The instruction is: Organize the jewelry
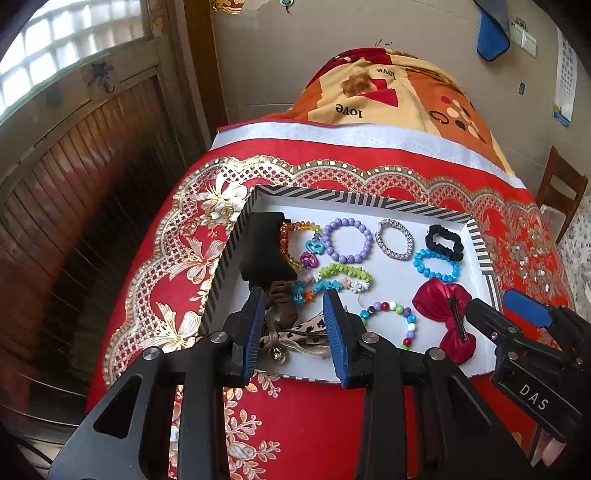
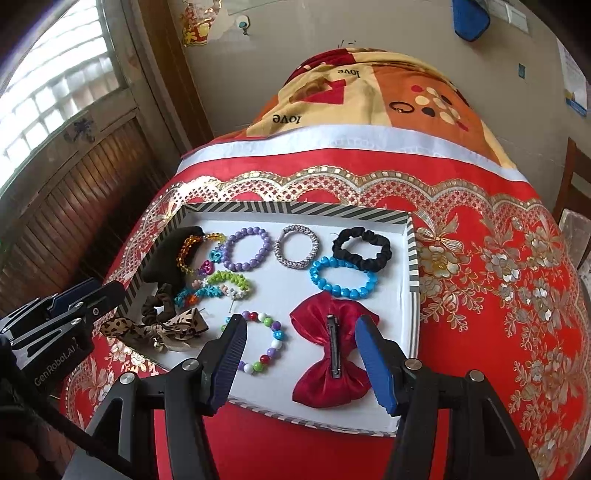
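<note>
Striped tray [image 2: 413, 258] on the red cloth [image 2: 498, 295] holds the jewelry; brown scrunchie [image 1: 282, 306] half-hidden behind left gripper [image 1: 295, 332]. Right gripper [image 2: 301, 354] straddles red bow [image 2: 328, 354]; both gape empty, cloth bare at right.

A red tablecloth [image 1: 317, 413] with gold floral lace edging fills the lower middle of both views. Behind it, upper centre, lies an orange and cream blanket [image 2: 369, 92] printed with "love". A slatted wooden door [image 1: 92, 162] stands at left under a bright window [image 2: 48, 85]. A blue cloth [image 1: 491, 33] hangs upper right, and a wooden chair [image 1: 561, 188] shows at the right edge.
</note>
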Available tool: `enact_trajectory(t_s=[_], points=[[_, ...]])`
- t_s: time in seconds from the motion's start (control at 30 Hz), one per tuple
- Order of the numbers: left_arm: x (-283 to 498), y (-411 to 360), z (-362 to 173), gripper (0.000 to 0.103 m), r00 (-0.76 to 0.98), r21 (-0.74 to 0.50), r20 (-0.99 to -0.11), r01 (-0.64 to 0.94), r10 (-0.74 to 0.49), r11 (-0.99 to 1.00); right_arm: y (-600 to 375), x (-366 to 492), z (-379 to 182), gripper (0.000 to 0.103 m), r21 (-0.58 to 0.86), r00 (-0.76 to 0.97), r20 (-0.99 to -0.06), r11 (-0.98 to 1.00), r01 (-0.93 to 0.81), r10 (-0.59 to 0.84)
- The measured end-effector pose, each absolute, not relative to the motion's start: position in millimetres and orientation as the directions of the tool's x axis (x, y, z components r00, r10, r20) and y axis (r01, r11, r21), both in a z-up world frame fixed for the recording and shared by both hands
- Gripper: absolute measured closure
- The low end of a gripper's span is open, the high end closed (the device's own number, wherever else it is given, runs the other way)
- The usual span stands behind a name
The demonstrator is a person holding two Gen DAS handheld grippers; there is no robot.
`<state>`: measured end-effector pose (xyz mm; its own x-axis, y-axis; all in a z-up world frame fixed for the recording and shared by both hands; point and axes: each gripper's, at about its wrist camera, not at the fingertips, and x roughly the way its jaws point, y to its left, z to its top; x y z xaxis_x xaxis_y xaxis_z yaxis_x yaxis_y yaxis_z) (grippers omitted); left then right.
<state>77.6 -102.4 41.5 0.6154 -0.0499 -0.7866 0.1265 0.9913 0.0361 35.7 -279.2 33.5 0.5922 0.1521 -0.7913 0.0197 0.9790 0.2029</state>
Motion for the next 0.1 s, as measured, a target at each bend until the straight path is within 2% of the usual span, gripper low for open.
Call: enact_trajectory(t_s=[0.1], points=[[78.2,-101.5,41.3,0.071,0.617,0.035,-0.785,0.123,-0.049,0.992,-287.7,34.4,33.0,0.044,0.204,0.596,-0.790,0.979,0.031,0.145]])
